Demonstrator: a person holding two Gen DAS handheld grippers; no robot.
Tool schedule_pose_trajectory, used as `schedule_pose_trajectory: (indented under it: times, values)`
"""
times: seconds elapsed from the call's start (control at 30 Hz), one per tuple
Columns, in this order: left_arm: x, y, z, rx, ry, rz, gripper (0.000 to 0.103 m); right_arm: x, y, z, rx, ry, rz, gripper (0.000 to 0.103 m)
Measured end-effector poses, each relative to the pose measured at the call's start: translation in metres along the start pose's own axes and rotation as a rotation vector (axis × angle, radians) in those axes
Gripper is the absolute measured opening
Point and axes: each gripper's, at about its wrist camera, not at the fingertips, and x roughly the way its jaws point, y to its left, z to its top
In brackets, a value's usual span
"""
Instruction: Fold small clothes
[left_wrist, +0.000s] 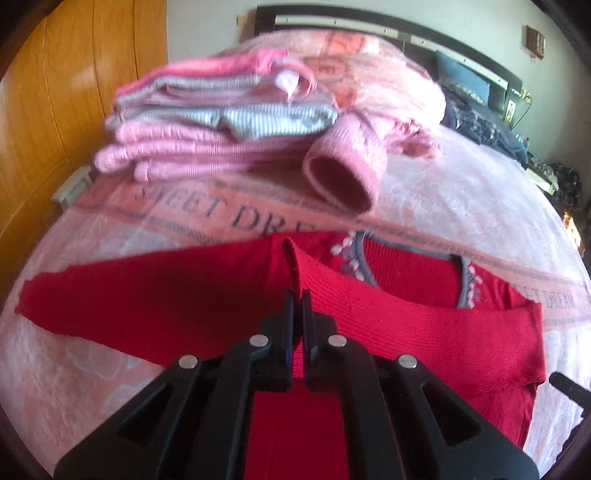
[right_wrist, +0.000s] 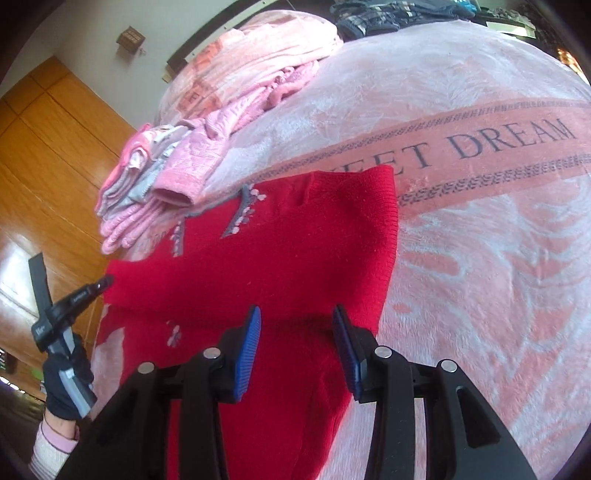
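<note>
A red knit sweater (left_wrist: 424, 328) with a grey trimmed neckline lies on the pink blanket (left_wrist: 461, 206); one sleeve stretches out to the left. My left gripper (left_wrist: 297, 295) is shut on a raised fold of the red sweater near its shoulder. In the right wrist view the sweater (right_wrist: 295, 251) has one side folded over its body. My right gripper (right_wrist: 296, 308) hovers open just above the sweater's middle, blue pads (right_wrist: 247, 350) apart with nothing between them. The left gripper (right_wrist: 92, 288), held by a gloved hand (right_wrist: 66, 384), meets the sweater's left edge.
A stack of folded pink and grey clothes (left_wrist: 221, 122) sits behind the sweater, with a pink cuff (left_wrist: 343, 173) hanging off it. Dark clothes (left_wrist: 491, 122) lie far right near the headboard. A wooden wardrobe (left_wrist: 74, 92) stands to the left of the bed.
</note>
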Motion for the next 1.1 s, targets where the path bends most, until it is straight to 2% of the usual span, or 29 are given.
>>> schedule_pose_trajectory:
  times: [0.17, 0.27, 0.37, 0.43, 0.5, 0.53, 0.57, 0.67, 0.77, 0.93, 1.1]
  values:
    - [0.048, 0.011, -0.022, 0.007, 0.101, 0.037, 0.002, 0.025, -0.014, 0.003, 0.047, 0.056, -0.035, 0.039]
    - [0.071, 0.020, -0.033, -0.007, 0.155, 0.047, 0.002, 0.030, -0.018, -0.005, 0.035, 0.060, -0.030, 0.039]
    - [0.077, 0.027, -0.035, -0.010, 0.160, 0.022, 0.003, 0.031, -0.014, -0.006, -0.004, 0.065, -0.053, 0.039]
    - [0.073, 0.030, -0.034, -0.015, 0.168, 0.001, 0.004, 0.029, -0.009, -0.003, -0.017, 0.081, -0.075, 0.039]
    - [0.064, 0.039, -0.031, -0.073, 0.180, -0.041, 0.004, 0.017, 0.005, 0.000, -0.055, 0.059, -0.098, 0.042]
    - [0.050, 0.049, -0.028, -0.138, 0.160, -0.096, 0.004, 0.011, 0.013, 0.001, -0.079, 0.039, -0.099, 0.044]
    - [0.042, 0.051, -0.027, -0.162, 0.136, -0.120, 0.004, 0.005, 0.021, 0.002, -0.095, 0.023, -0.095, 0.044]
    - [0.019, 0.044, -0.019, -0.159, 0.081, -0.187, 0.003, 0.002, 0.038, 0.006, -0.107, 0.022, -0.058, 0.046]
    - [0.029, 0.024, -0.018, -0.137, 0.132, -0.248, 0.006, 0.014, 0.049, 0.004, -0.135, 0.042, -0.092, 0.046]
    - [0.077, 0.011, -0.035, -0.121, 0.280, -0.224, 0.006, 0.045, 0.036, -0.004, -0.088, 0.126, -0.128, 0.046]
    - [0.091, 0.023, -0.039, -0.135, 0.289, -0.288, 0.004, 0.056, 0.029, -0.010, -0.082, 0.124, -0.106, 0.052]
